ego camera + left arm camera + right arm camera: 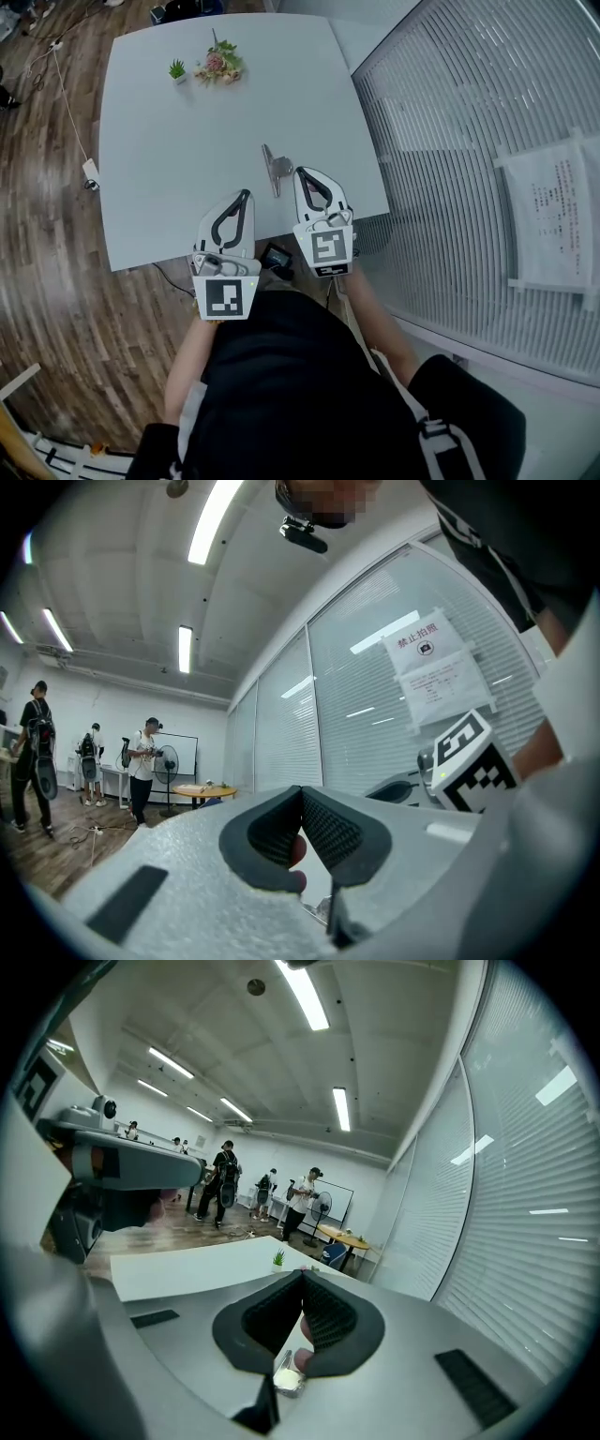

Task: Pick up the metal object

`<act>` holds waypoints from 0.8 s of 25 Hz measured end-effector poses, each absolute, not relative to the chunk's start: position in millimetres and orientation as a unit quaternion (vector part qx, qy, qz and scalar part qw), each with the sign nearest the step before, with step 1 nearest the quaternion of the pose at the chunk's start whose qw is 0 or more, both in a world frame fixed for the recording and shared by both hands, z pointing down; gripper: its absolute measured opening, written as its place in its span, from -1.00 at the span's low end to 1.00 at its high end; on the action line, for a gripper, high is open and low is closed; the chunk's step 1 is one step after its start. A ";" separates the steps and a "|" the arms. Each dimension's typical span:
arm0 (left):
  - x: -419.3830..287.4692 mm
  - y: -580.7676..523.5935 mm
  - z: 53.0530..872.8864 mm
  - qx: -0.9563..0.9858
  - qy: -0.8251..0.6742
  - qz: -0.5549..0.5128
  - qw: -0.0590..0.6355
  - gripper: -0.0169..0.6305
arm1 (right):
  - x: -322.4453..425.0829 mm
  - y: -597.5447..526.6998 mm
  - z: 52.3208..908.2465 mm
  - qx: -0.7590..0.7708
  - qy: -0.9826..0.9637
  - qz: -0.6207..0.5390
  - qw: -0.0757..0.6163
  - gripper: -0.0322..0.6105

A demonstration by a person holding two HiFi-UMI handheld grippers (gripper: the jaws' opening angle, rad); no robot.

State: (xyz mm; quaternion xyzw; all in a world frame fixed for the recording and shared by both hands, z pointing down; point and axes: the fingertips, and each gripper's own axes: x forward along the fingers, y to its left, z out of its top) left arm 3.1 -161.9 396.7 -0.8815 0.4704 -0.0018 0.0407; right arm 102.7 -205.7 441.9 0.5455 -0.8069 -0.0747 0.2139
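The metal object point(274, 167) lies flat on the white table point(169, 178), close to the near edge. It is small, silvery and dull grey: a thin strip running roughly away from the person, with a broader tab sticking out from one side at about mid-length. In the right gripper view it shows through the opening below the pads as a short, shiny, light-catching piece point(286, 1373), lower than the pads and not between them. The right gripper point(301, 172) is clenched, its ribbed black pads pressed together at the tip with nothing caught in them point(302, 1275). In the head view its tip sits just beside the object's right side; whether it touches cannot be told. The left gripper point(247, 194) is likewise clenched on nothing, its pads meeting at the tip point(302, 791). It sits nearer the table's edge, to the left of the object and apart from it. At the far side of the table, well apart from the object, stand a small potted plant point(177, 69) and a bunch of flowers point(219, 64). A slatted glass wall point(469, 112) with a paper notice point(555, 225) runs along the right.
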 end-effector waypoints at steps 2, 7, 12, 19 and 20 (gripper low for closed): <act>-0.7 -164.0 399.3 -0.882 0.470 -0.001 0.031 -0.91 | 104.4 -214.1 446.0 0.543 -0.807 -0.070 0.220 -0.89; -7.6 -172.9 403.4 -0.887 0.461 0.006 0.023 -0.91 | 108.4 -235.2 466.6 0.533 -0.807 -0.058 0.247 -0.89; -12.2 -179.7 409.2 -0.886 0.463 0.005 0.012 -0.91 | 112.8 -249.9 495.0 0.528 -0.803 -0.037 0.276 -0.89; -12.9 -182.5 419.3 -0.887 0.461 -0.001 -0.002 -0.91 | 117.0 -255.5 557.8 0.523 -0.790 0.009 0.320 -0.71; -13.9 -182.8 420.9 -0.887 0.461 -0.002 -0.006 -0.91 | 116.7 -255.4 565.5 0.519 -0.789 0.014 0.328 -0.68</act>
